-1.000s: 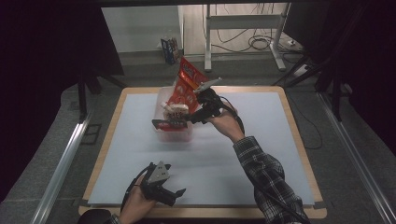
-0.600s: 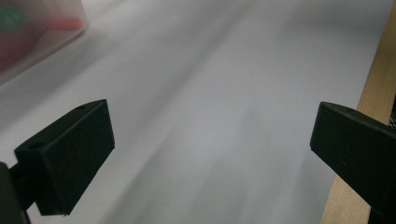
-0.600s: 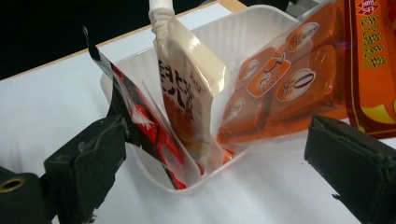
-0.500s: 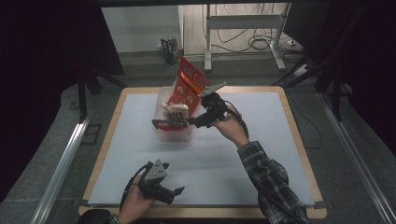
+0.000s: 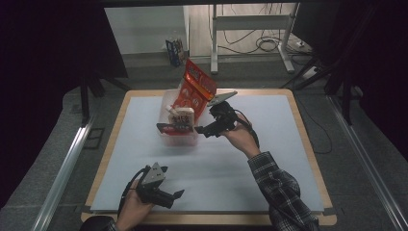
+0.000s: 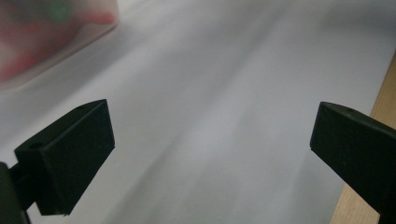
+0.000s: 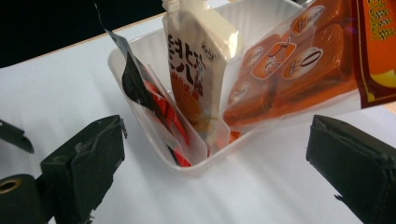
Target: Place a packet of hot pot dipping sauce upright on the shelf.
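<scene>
A clear plastic tub (image 5: 179, 137) is sitting on the white mat (image 5: 269, 110) toward the far middle of the table (image 5: 308, 144), with its long side running away from the person toward the far edge. In the right gripper view one rounded corner of the tub (image 7: 187, 163) is pointing at the camera.

Three packs are standing in it. A tall orange snack bag (image 5: 195, 89) is leaning up and out over the far right rim, its long axis tilting toward the far right, and its top is rising well above the tub. In the right gripper view the bag (image 7: 289, 70) is showing round printed pictures and a red band, and the frame is cutting off its upper end. A cream pouch (image 5: 182, 117) with dark lettering is standing nearly upright in the middle, spout end up; close up, the pouch (image 7: 198, 60) is looking creased and glossy. A black and red packet (image 7: 144, 102) is slanting against the near wall, partly blurred behind the plastic, so its print is hard to read.

The right gripper (image 5: 199, 131) is hovering just to the right of the tub, jaws spread wide and pointing at it, holding nothing. The left gripper (image 5: 177, 194) is resting low near the front edge of the mat, well apart from the tub, jaws also wide apart and empty. In the left gripper view a red blur at the top left corner is too soft to identify.
</scene>
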A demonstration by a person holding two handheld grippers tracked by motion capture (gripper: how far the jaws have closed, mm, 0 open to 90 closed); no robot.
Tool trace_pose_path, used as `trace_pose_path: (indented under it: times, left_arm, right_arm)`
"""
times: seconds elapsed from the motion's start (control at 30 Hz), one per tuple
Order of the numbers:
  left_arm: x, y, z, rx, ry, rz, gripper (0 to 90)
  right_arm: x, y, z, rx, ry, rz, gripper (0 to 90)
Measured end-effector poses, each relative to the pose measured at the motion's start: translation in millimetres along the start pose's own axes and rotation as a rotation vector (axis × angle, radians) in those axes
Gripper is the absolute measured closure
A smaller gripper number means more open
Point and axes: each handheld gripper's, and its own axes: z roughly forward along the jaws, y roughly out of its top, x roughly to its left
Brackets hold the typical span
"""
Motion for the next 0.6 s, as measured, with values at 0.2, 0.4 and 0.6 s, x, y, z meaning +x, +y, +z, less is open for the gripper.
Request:
trace_pose_path:
  times: [0.2,0.4,0.6]
  left_arm:
    - [3.2,-3.9,-9.0,-0.008,0.019,-0.019,0.0]
    - [6.2,-10.9,-19.8,-0.01,0.05,-0.033,0.0]
    - [10.6,-16.8,-29.5,-0.016,0.077,-0.054,0.0]
  right_arm:
    - [2.4,-7.8,-2.3,0.005,-0.001,0.009,4.1]
    - [7.0,-16.9,-4.6,0.006,0.003,0.014,4.1]
    - [11.5,-26.7,-8.7,-0.003,0.0,0.019,4.1]
